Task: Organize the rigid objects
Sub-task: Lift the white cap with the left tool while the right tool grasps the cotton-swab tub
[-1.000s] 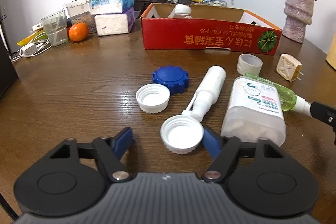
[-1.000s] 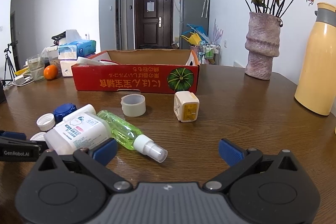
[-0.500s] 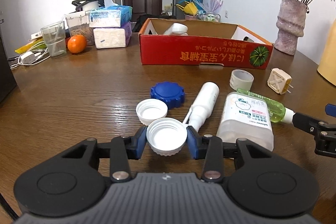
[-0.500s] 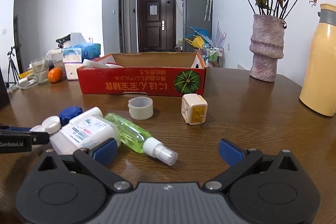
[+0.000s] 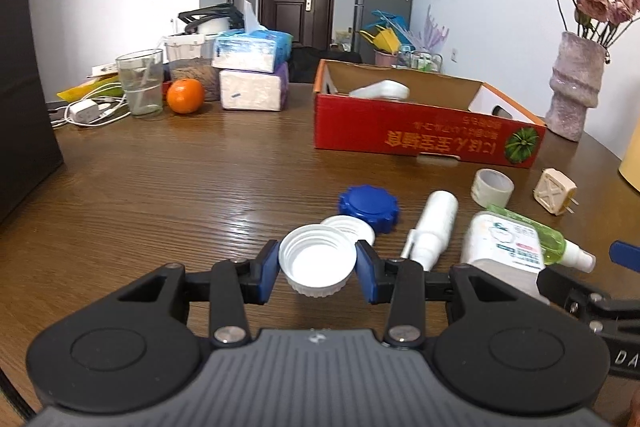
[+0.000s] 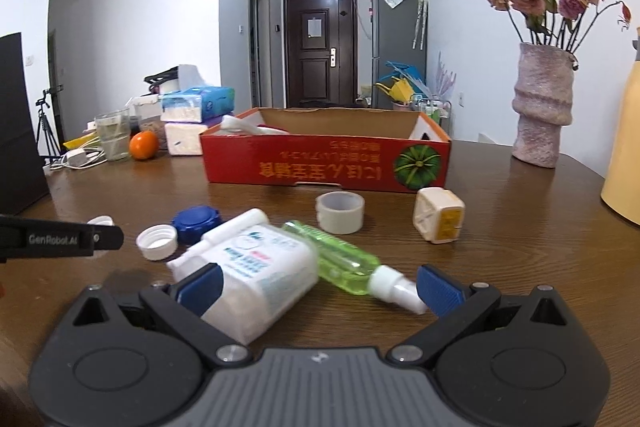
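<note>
My left gripper (image 5: 317, 269) is shut on a white screw cap (image 5: 317, 261) and holds it above the wooden table. Below it lie a second white cap (image 5: 352, 227), a blue cap (image 5: 369, 207), a white spray bottle (image 5: 434, 223), a white labelled bottle (image 5: 504, 251) and a green spray bottle (image 5: 536, 237). My right gripper (image 6: 318, 285) is open, its fingers on either side of the white labelled bottle (image 6: 260, 267) and the green spray bottle (image 6: 344, 259). The red cardboard box (image 6: 326, 163) stands behind them, with white items inside.
A tape roll (image 6: 340, 213) and a cream plug adapter (image 6: 438, 215) lie in front of the box. A vase of roses (image 6: 544, 107) and a yellow flask (image 6: 624, 147) stand at the right. A glass (image 5: 140, 83), an orange (image 5: 185, 95) and tissue packs (image 5: 252, 75) stand at the far left.
My left gripper closed on the white cap and lifted it off the table. My right gripper moved forward and left, so its open fingers now straddle the two bottles.
</note>
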`<act>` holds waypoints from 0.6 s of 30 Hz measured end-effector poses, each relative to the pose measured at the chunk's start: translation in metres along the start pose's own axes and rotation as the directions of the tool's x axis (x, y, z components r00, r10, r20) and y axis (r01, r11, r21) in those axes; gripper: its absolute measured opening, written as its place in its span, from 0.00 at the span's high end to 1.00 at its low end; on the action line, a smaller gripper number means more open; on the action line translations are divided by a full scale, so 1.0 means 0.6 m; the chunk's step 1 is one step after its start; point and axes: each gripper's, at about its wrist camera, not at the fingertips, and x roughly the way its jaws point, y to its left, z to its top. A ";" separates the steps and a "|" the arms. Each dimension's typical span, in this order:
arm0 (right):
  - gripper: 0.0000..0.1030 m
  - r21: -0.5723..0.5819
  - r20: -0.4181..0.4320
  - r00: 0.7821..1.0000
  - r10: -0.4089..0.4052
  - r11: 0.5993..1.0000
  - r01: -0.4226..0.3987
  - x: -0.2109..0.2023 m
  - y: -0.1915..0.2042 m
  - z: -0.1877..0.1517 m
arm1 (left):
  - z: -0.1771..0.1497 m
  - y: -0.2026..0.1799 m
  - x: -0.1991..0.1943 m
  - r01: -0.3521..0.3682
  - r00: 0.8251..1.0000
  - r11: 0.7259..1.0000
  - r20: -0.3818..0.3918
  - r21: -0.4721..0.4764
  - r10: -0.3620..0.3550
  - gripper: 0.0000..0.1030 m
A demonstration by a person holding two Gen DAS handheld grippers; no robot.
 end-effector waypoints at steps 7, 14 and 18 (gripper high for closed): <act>0.00 -0.019 -0.026 1.000 -0.002 1.000 0.001 0.008 0.044 -0.003 | 0.001 0.037 -0.005 -0.023 1.000 1.000 0.013 -0.014 0.024 0.60; 0.00 -0.013 -0.074 0.995 -0.060 0.998 0.059 0.033 0.081 -0.001 | 0.004 0.058 -0.008 -0.031 0.999 0.999 0.018 -0.030 0.032 0.60; 0.00 0.019 -0.098 0.992 -0.083 0.996 0.085 0.049 0.091 0.005 | 0.005 0.063 -0.009 -0.032 0.999 0.999 0.020 -0.044 0.033 0.60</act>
